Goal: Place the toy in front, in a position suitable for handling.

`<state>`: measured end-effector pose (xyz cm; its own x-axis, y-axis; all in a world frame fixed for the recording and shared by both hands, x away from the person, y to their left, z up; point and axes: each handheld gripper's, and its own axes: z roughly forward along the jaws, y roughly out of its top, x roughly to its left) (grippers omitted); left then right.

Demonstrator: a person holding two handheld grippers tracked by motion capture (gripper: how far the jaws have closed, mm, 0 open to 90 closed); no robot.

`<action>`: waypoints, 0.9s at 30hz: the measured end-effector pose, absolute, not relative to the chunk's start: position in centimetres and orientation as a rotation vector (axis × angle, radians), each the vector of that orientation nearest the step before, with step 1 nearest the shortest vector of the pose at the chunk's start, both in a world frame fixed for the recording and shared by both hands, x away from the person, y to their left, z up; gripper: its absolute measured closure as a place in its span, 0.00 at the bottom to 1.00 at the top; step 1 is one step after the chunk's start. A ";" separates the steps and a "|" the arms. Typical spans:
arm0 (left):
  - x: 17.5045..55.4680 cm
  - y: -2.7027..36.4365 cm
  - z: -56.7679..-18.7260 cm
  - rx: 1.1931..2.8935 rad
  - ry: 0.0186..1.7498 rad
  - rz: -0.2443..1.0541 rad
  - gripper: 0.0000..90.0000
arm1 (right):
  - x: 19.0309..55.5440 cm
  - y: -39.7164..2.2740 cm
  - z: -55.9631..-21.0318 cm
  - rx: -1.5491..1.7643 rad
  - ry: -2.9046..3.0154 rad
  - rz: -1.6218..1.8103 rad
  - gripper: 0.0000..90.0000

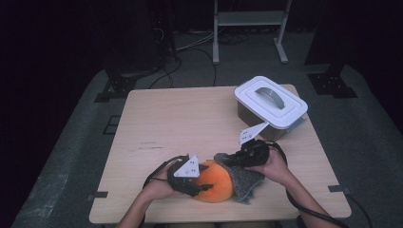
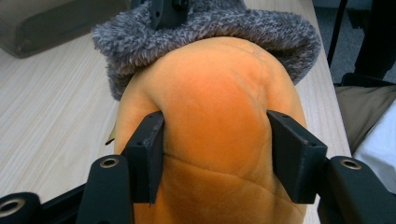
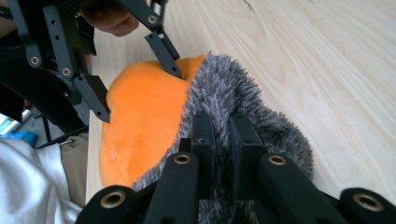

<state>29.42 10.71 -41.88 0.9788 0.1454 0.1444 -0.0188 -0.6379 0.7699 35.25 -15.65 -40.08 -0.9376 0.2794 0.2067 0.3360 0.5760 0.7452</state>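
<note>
An orange plush toy [image 1: 216, 183] lies near the table's front edge, partly inside a grey fuzzy cover [image 1: 243, 179]. My left gripper [image 1: 202, 179] comes in from the left. In the left gripper view the orange plush [image 2: 215, 107] bulges between the two pads, which press into its sides, and my left gripper [image 2: 215, 135] is shut on it. The grey cover [image 2: 210, 23] wraps the plush's far end. My right gripper [image 1: 223, 159] reaches in from the right. In the right gripper view my right gripper [image 3: 220, 123] is shut on a fold of the grey cover [image 3: 233, 93], beside the orange plush [image 3: 140, 126].
A white lidded box [image 1: 271, 102] with a grey handle stands at the back right of the wooden table [image 1: 180, 118]. Behind the table, cables and a metal frame [image 1: 249, 21] sit on the dark floor. The person's forearms enter from the bottom edge.
</note>
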 end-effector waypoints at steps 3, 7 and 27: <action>29.6 10.7 -42.0 2.243 0.106 0.225 0.46 | 35.4 -16.6 -40.9 -0.590 -2.711 -1.303 0.90; 30.0 10.8 -42.1 2.241 0.150 0.223 0.46 | 35.0 -18.0 -42.1 -0.642 -2.704 -1.287 0.91; 31.6 11.8 -42.5 2.207 0.354 0.148 0.39 | 32.7 -18.6 -42.4 -0.573 -2.700 -1.296 0.90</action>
<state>31.58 11.75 -42.49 0.9524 0.3044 -0.0187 0.2009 -0.5799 0.7896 32.68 -18.63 -42.39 -0.9254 0.2926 0.2409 0.3710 0.5693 0.7336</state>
